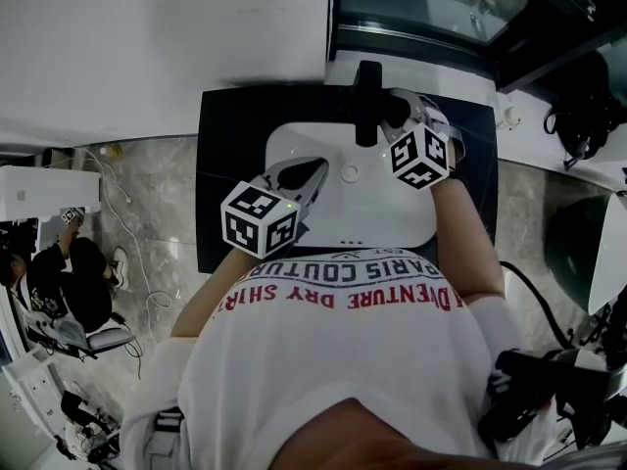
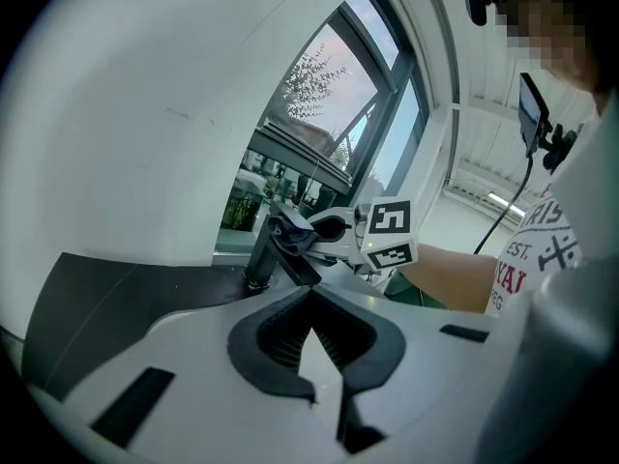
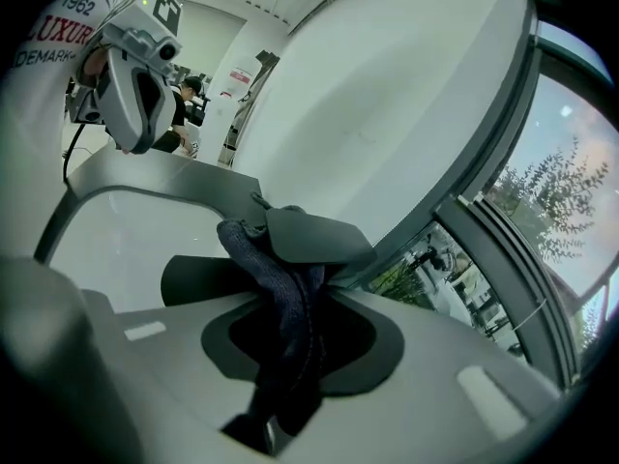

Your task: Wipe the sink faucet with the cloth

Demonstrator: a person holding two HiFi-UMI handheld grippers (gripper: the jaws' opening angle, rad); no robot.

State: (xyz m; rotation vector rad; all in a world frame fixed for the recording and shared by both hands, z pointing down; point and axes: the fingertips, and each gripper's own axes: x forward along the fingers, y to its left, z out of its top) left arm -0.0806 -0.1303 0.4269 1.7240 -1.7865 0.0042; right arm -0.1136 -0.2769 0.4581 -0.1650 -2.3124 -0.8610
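Observation:
The black faucet (image 1: 367, 101) stands at the back of the white sink (image 1: 290, 147). My right gripper (image 1: 390, 112) is at the faucet's right side, shut on a dark blue cloth (image 3: 279, 280). In the right gripper view the cloth bunches up under the faucet's flat lever (image 3: 314, 235) and touches it. My left gripper (image 1: 312, 172) hovers over the left half of the basin, shut with nothing in it. In the left gripper view the faucet (image 2: 274, 251) and the right gripper's marker cube (image 2: 390, 233) lie ahead of the left gripper (image 2: 311, 303).
The sink sits in a black counter (image 1: 227, 164) against a white wall, with a window (image 1: 460, 8) behind on the right. The drain (image 1: 350, 173) is mid-basin. A person (image 1: 61, 272) sits by cables on the tiled floor at the left.

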